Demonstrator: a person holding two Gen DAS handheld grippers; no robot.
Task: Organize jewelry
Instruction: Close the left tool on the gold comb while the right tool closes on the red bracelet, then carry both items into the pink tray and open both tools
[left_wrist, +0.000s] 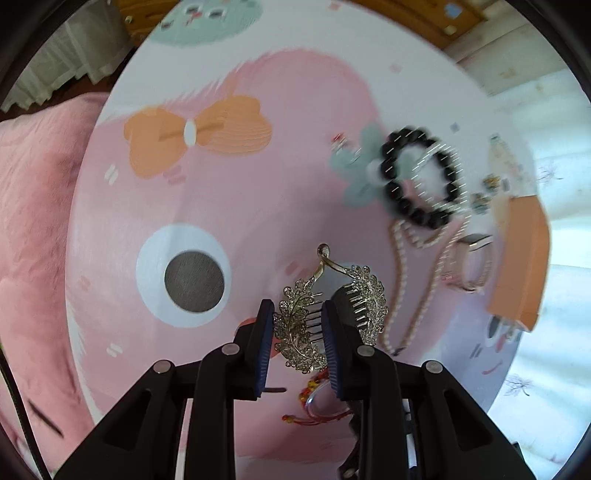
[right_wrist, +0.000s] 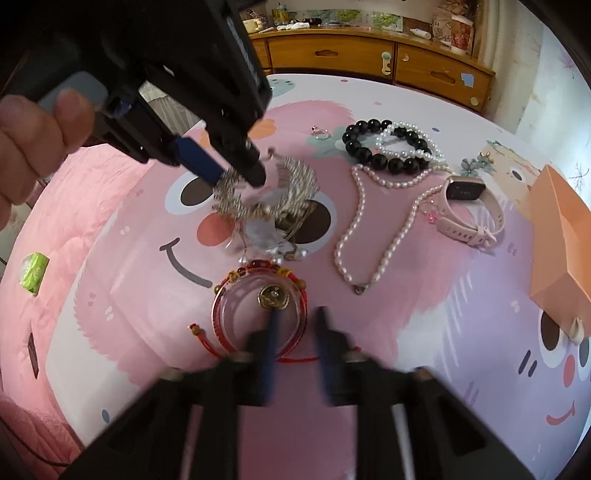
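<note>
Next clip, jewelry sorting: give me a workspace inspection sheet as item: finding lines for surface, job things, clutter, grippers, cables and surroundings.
Surface: cartoon-print sheet spread over a pink blanket.
Job's things: rhinestone hair clip in the left gripper; black bead bracelet overlapped by a white pearl bracelet; pearl necklace; pink watch; red cord bracelet with a gold charm; small ring; orange box.
Clutter: green packet on the blanket.
Grippers: left gripper shut on the hair clip, lifted off the sheet; right gripper open, over the red cord bracelet.
Cables: dark cable at the left edge.
Surroundings: wooden drawers behind, with items on top.
</note>
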